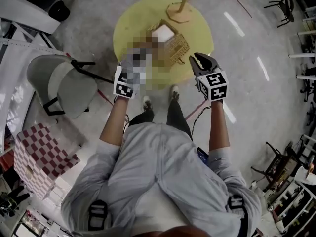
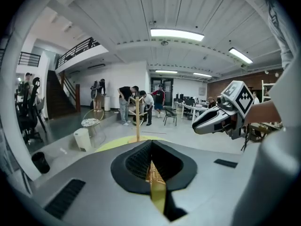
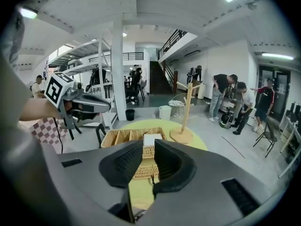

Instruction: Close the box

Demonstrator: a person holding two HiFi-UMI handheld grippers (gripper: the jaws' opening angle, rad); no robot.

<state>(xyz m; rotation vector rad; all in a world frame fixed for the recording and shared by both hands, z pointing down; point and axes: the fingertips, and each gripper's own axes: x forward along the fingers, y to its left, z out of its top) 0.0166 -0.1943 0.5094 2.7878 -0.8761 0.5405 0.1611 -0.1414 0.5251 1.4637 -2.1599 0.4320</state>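
An open wicker box [image 1: 157, 27] stands on the round yellow table [image 1: 129, 29], with a white item [image 1: 164, 32] inside. Its lid [image 1: 177, 47] lies folded out toward me. In the right gripper view the box [image 3: 123, 138] and lid [image 3: 142, 169] show between the jaws, farther off. My right gripper [image 1: 197, 61] [image 3: 148, 149] hangs open over the table's near edge, empty. My left gripper [image 1: 133, 63] sits left of the box, its tips behind a mosaic patch. In its own view its pads [image 2: 151, 143] meet, with only wicker showing beyond them.
A wooden stand [image 1: 180, 10] rises at the table's far side. A grey chair [image 1: 63, 85] sits to the left, and a red-checkered box [image 1: 42, 152] farther back left. Several people [image 2: 136, 102] stand across the room. Black chairs [image 1: 281, 4] line the right.
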